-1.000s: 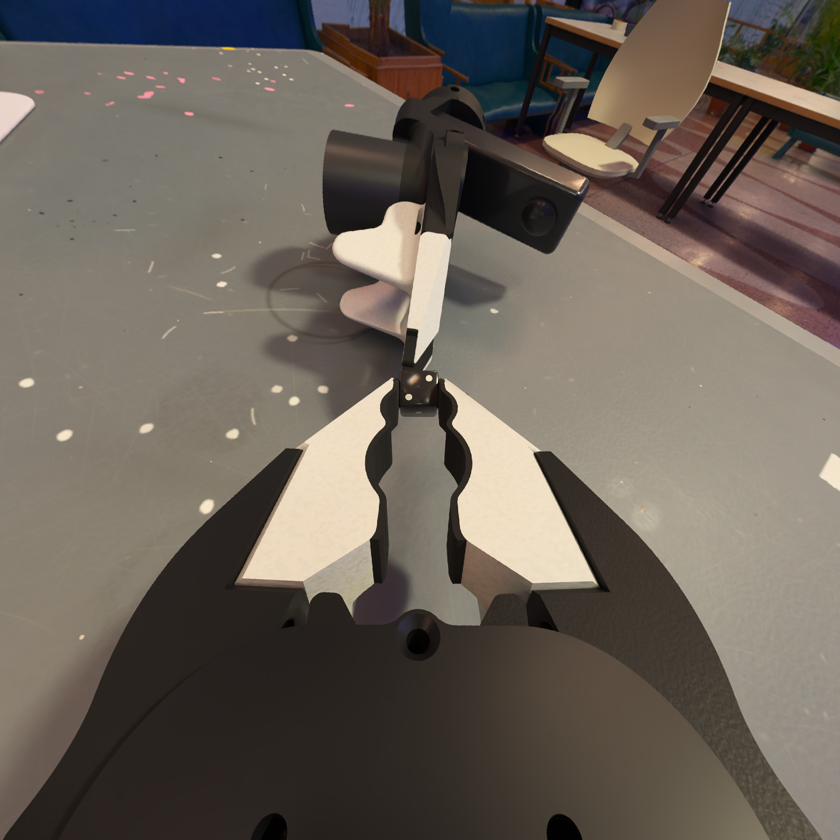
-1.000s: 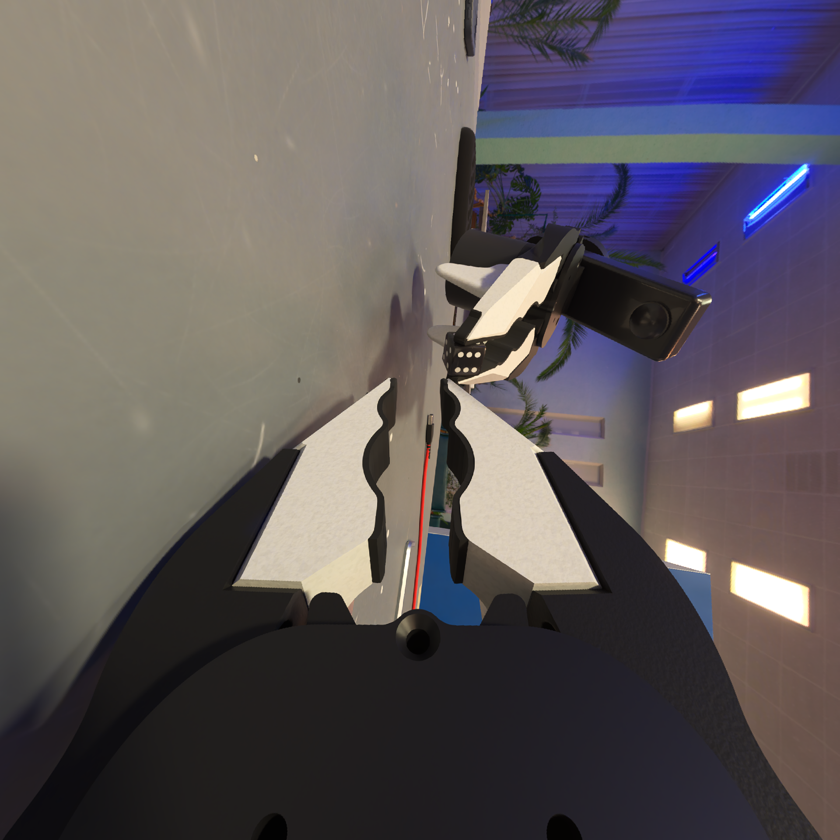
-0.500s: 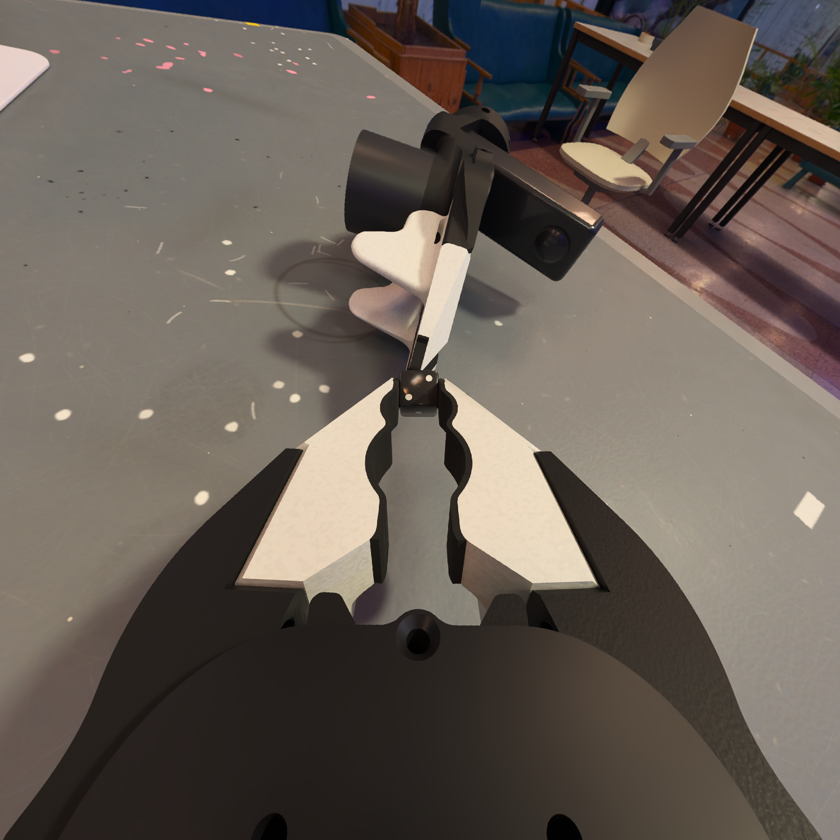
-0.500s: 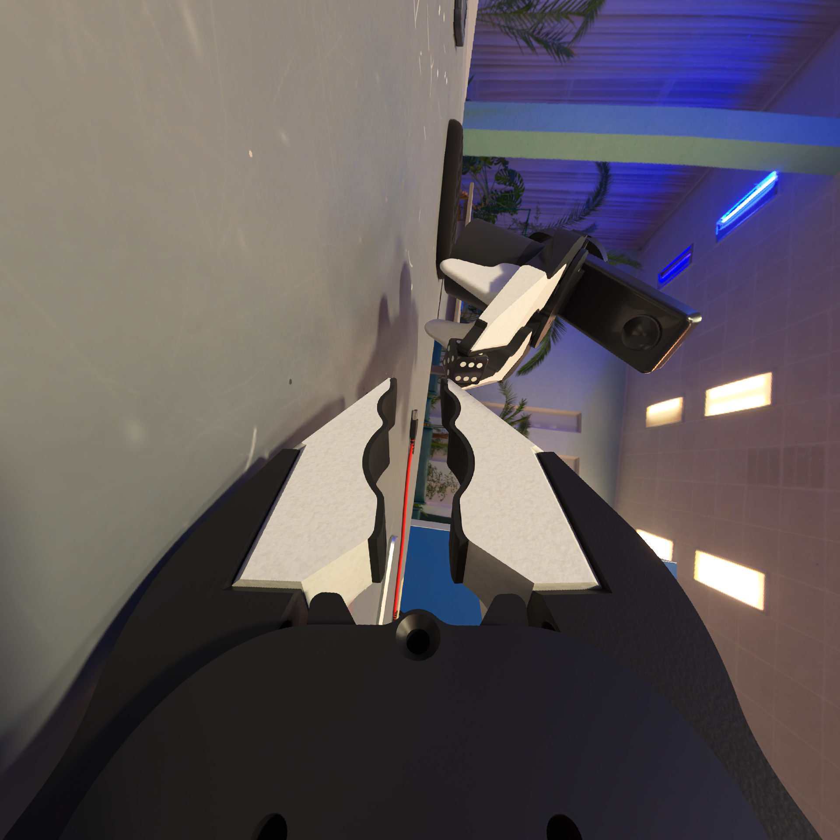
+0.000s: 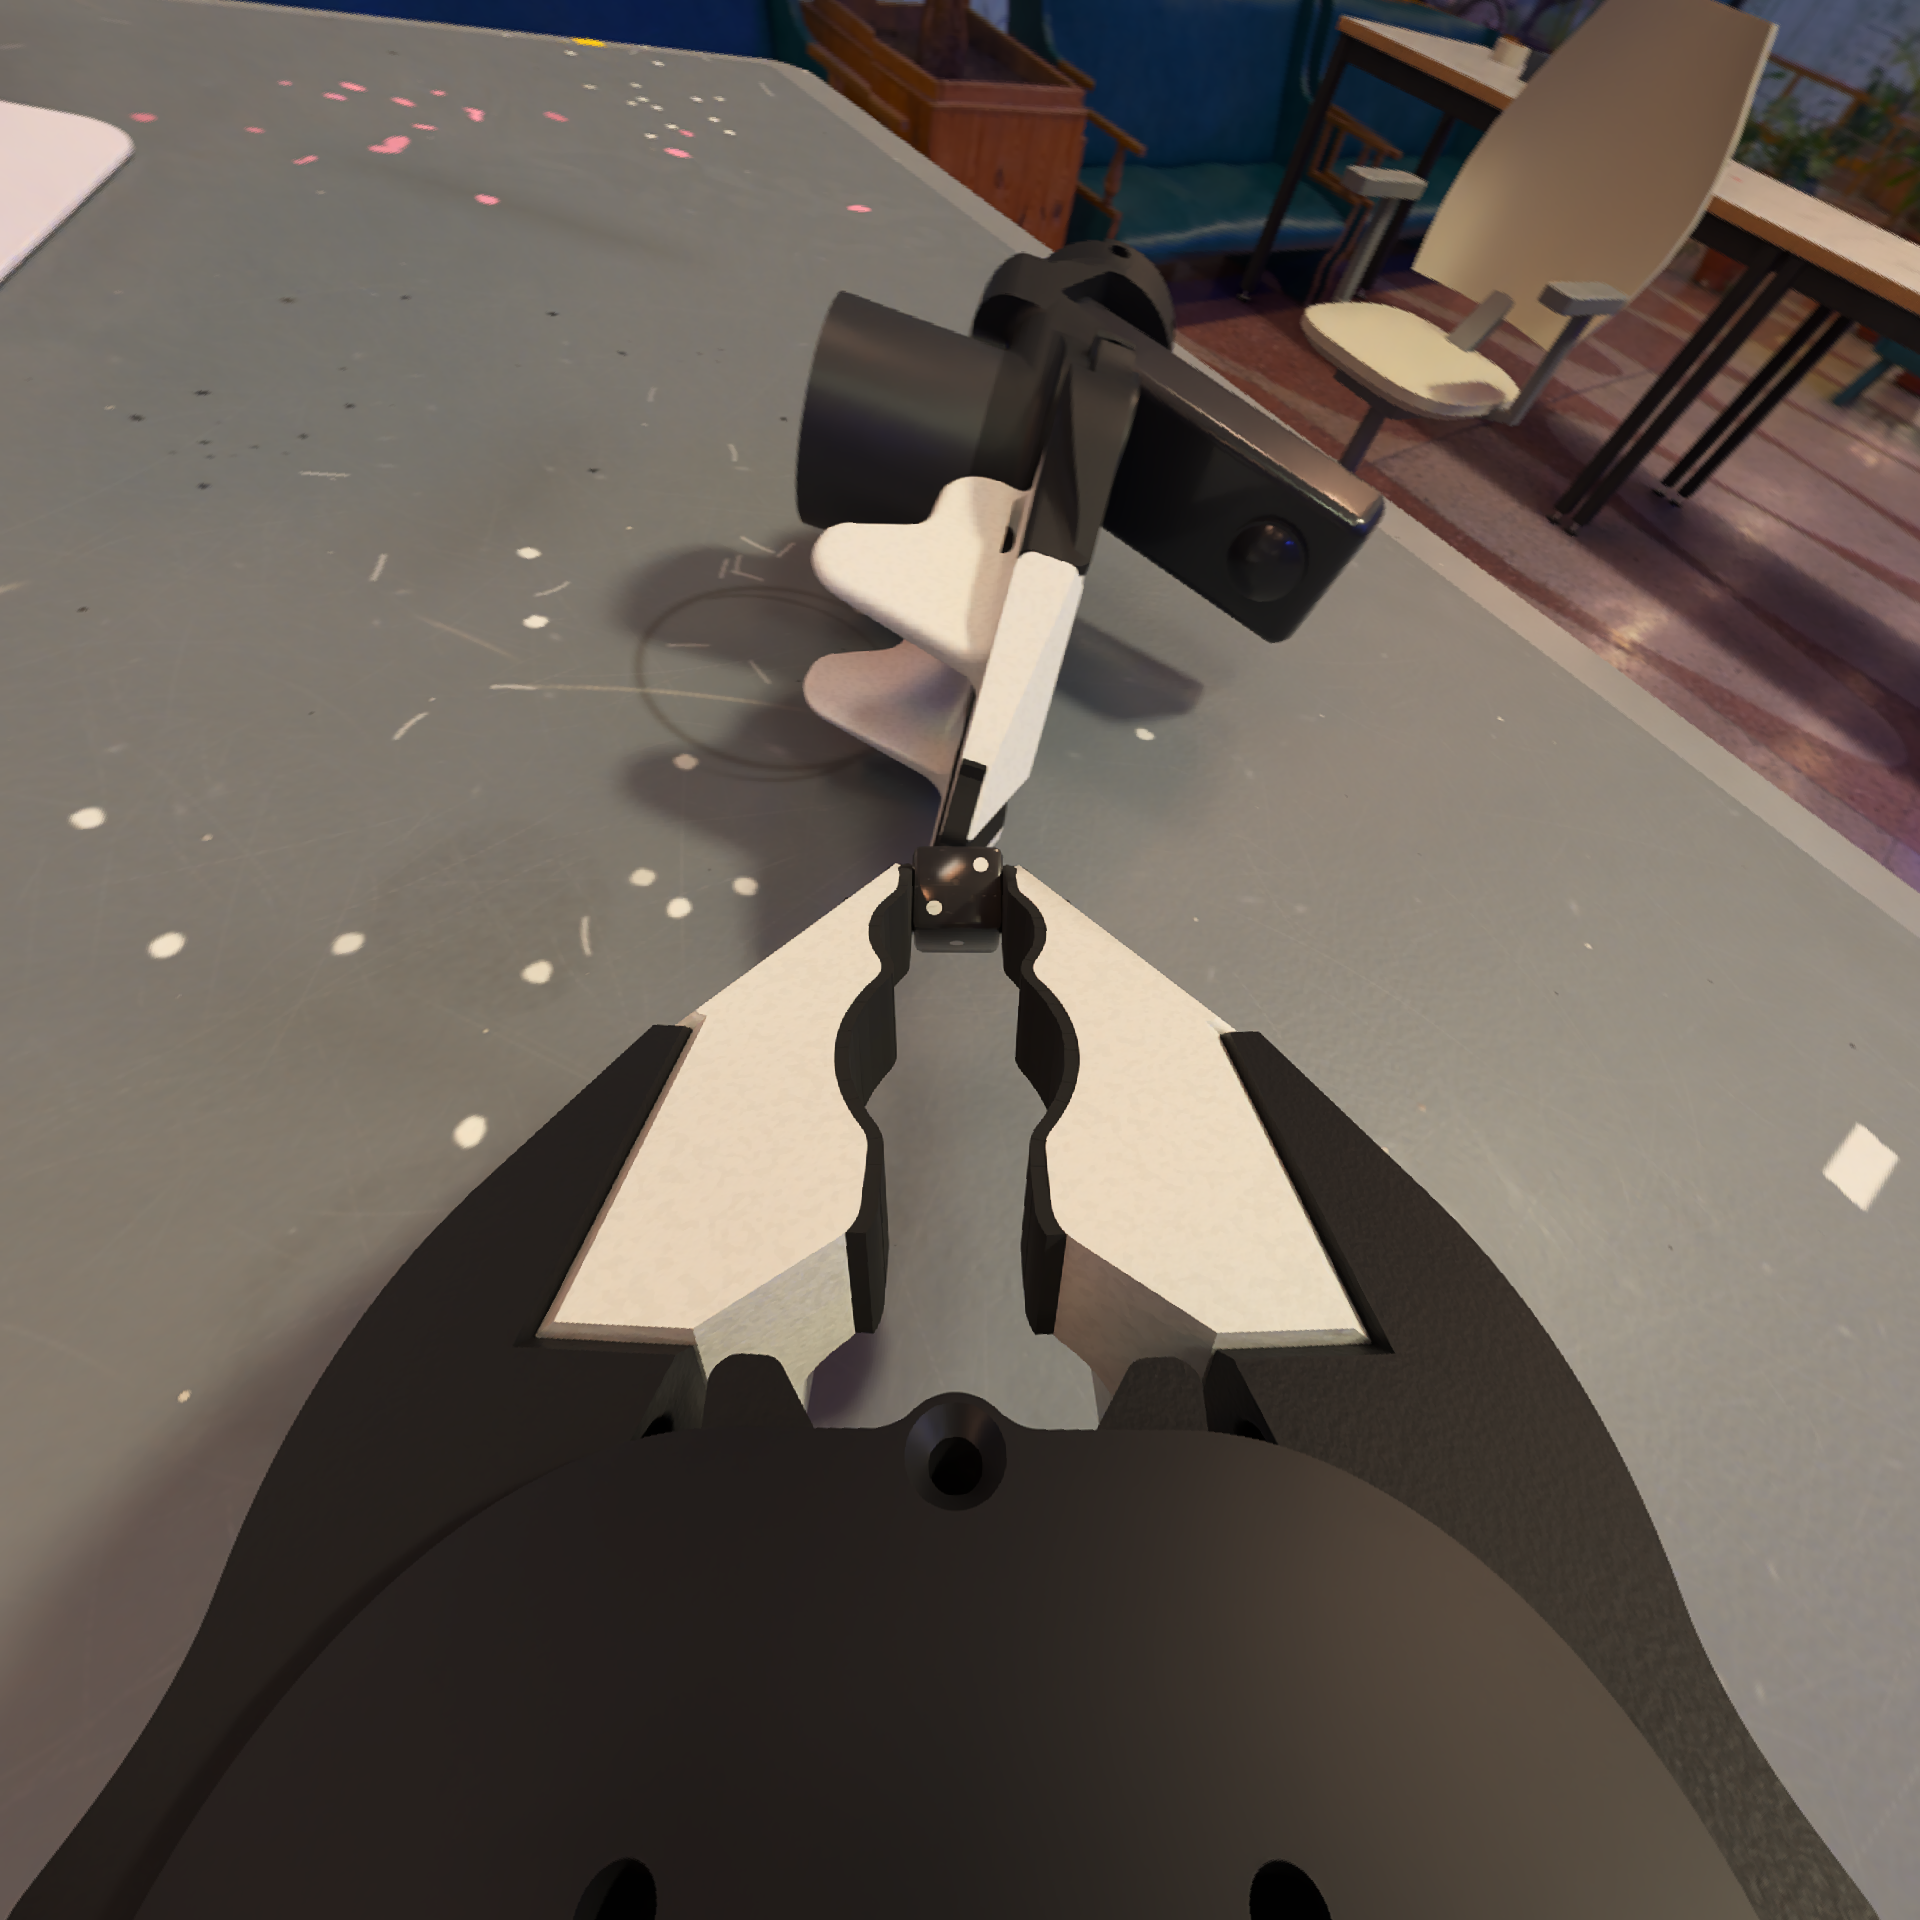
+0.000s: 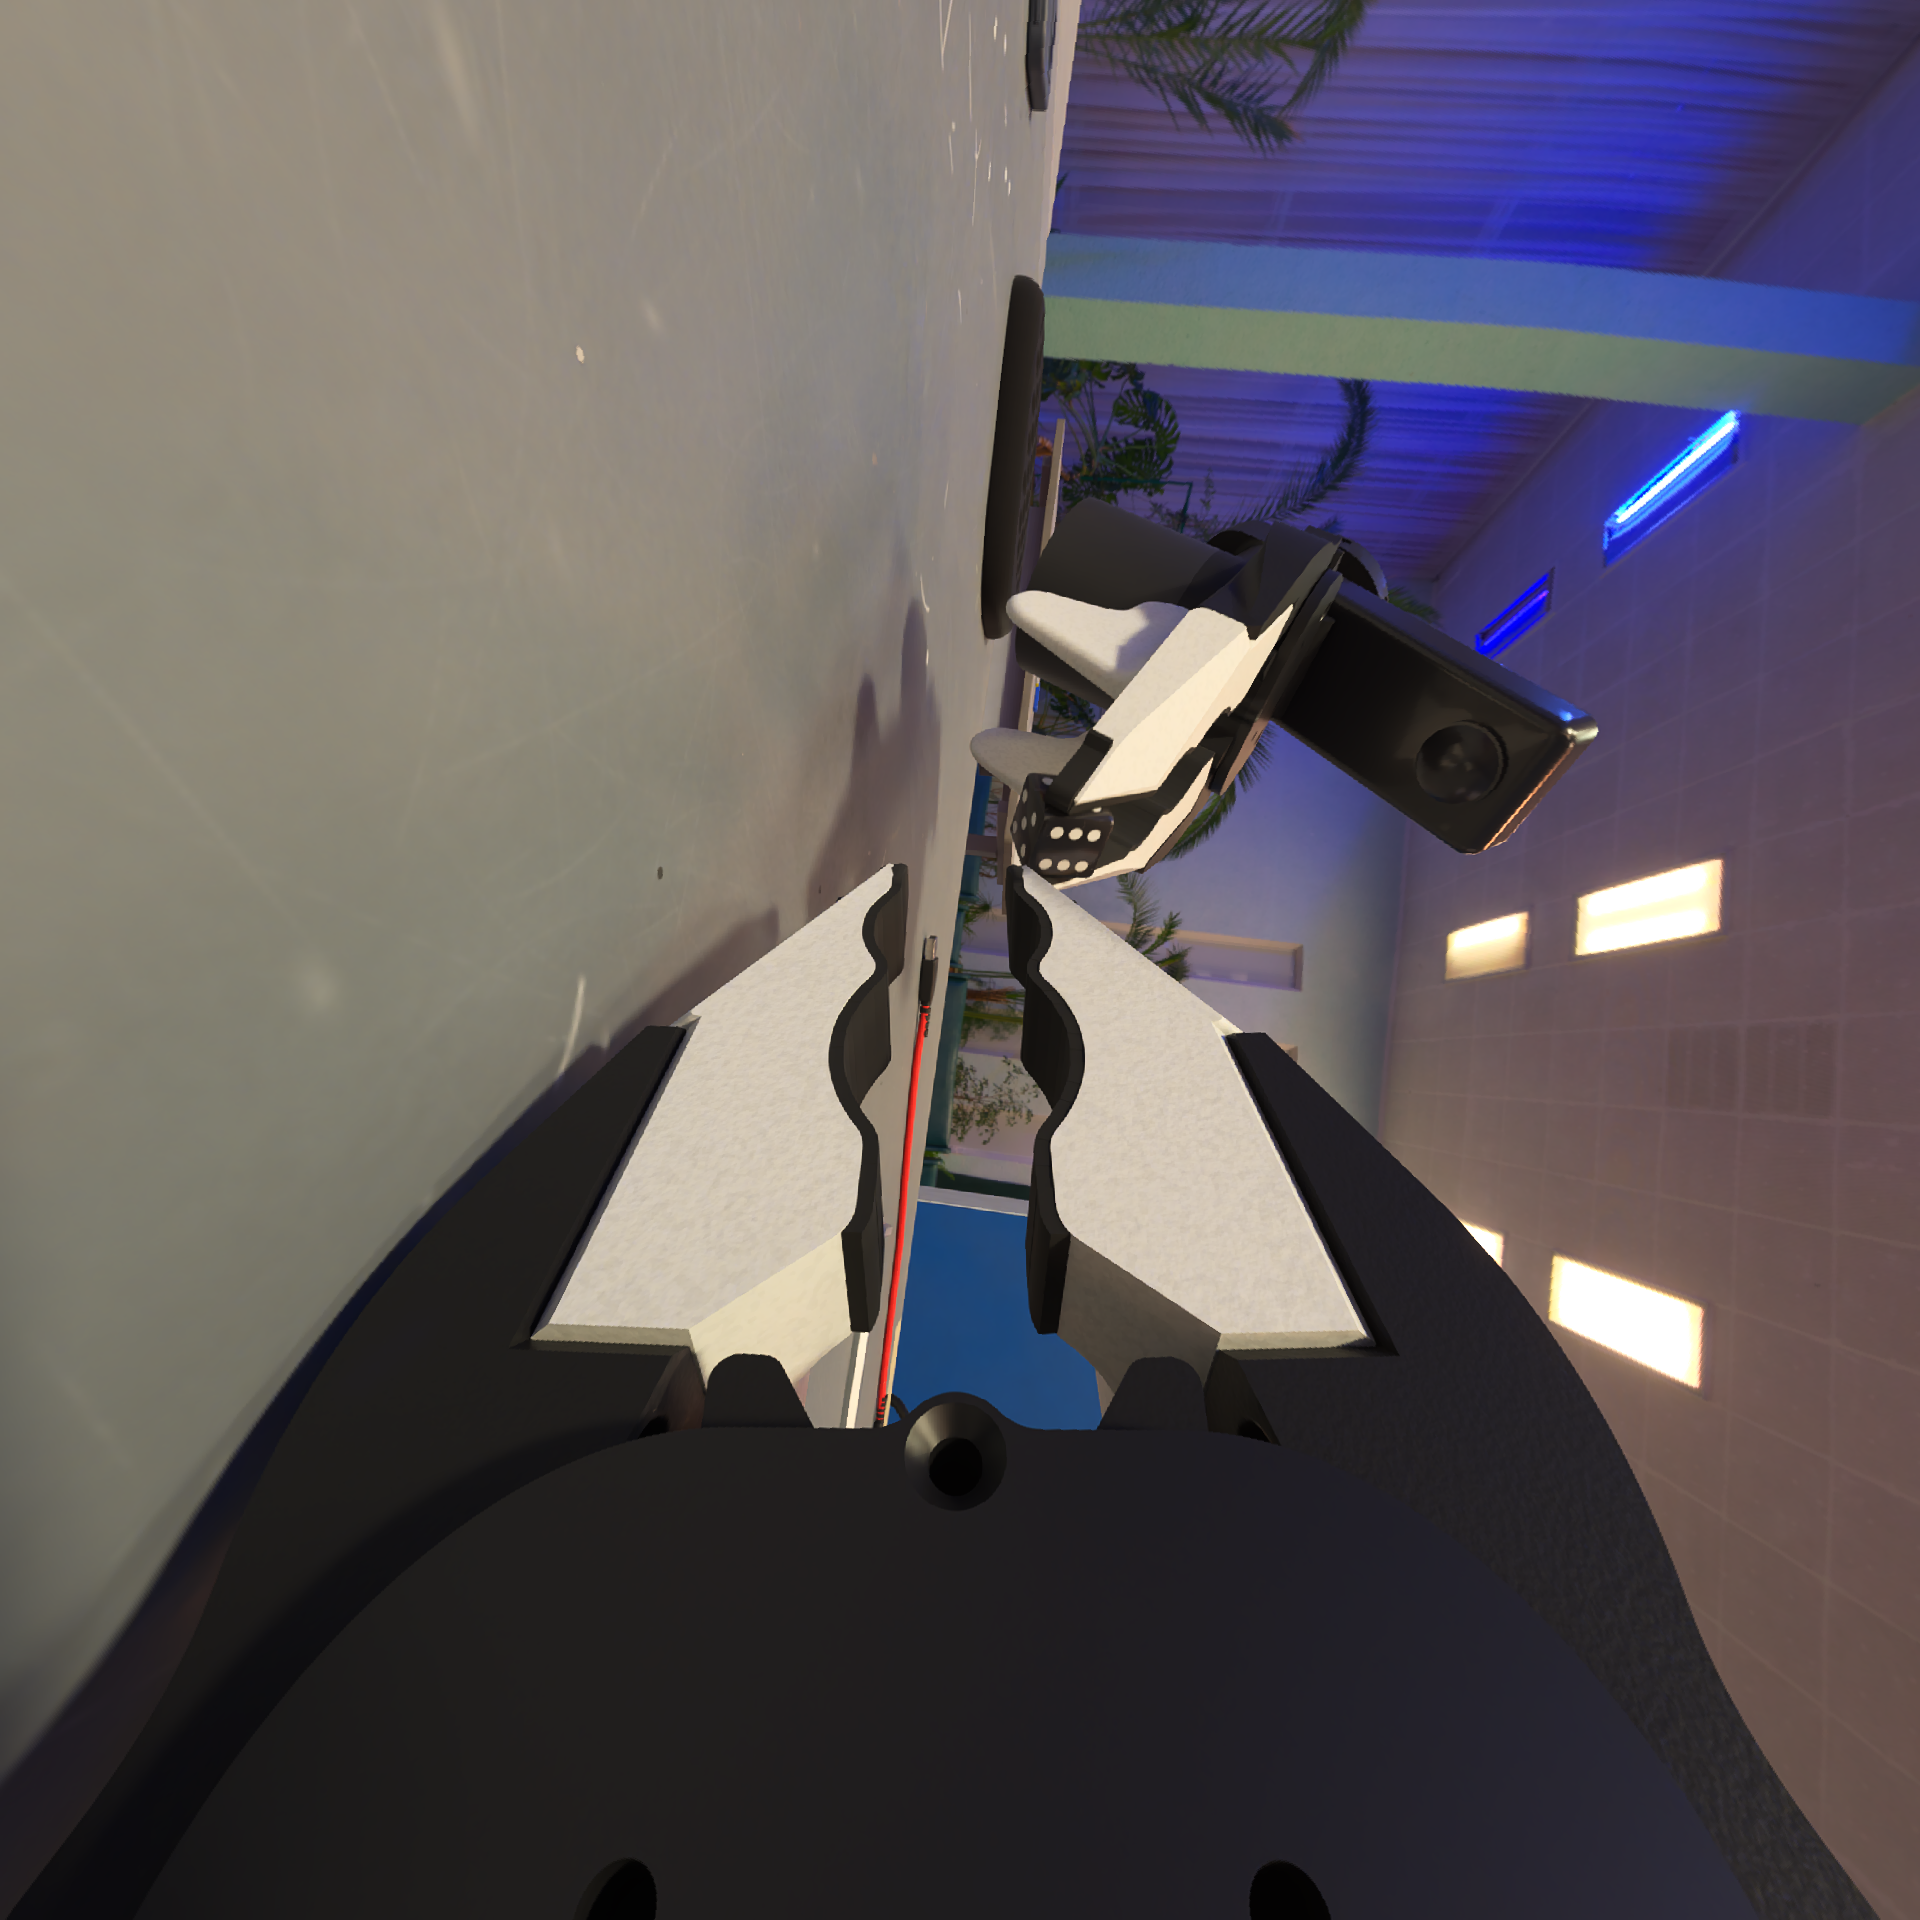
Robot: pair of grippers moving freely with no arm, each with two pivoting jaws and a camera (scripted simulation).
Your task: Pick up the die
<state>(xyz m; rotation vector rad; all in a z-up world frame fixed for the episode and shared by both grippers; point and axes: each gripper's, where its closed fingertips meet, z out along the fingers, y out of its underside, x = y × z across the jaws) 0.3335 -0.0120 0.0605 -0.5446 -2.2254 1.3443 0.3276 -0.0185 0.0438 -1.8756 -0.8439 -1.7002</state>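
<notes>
The die (image 5: 958,902) is black with white pips. My left gripper (image 5: 956,896) is shut on it at the fingertips and holds it a little above the grey table (image 5: 312,520). In the right wrist view the die (image 6: 1065,840) shows in the left gripper's tips, clear of the table surface (image 6: 416,520). My right gripper (image 6: 956,883) is rolled on its side with a narrow gap between the fingers and nothing in it. In the left wrist view the right gripper (image 5: 977,810) points at the die from just behind it.
The table's right edge runs close by, with a chair (image 5: 1507,312) and other tables beyond. A white pad (image 5: 52,187) lies far left and a white scrap (image 5: 1865,1169) at right. A red cable (image 6: 909,1122) and a black disc (image 6: 1013,457) lie on the table.
My left gripper keeps its hold on the die and has shifted slightly, so the right gripper and the room sit farther right in its view. The right gripper's gap is unchanged.
</notes>
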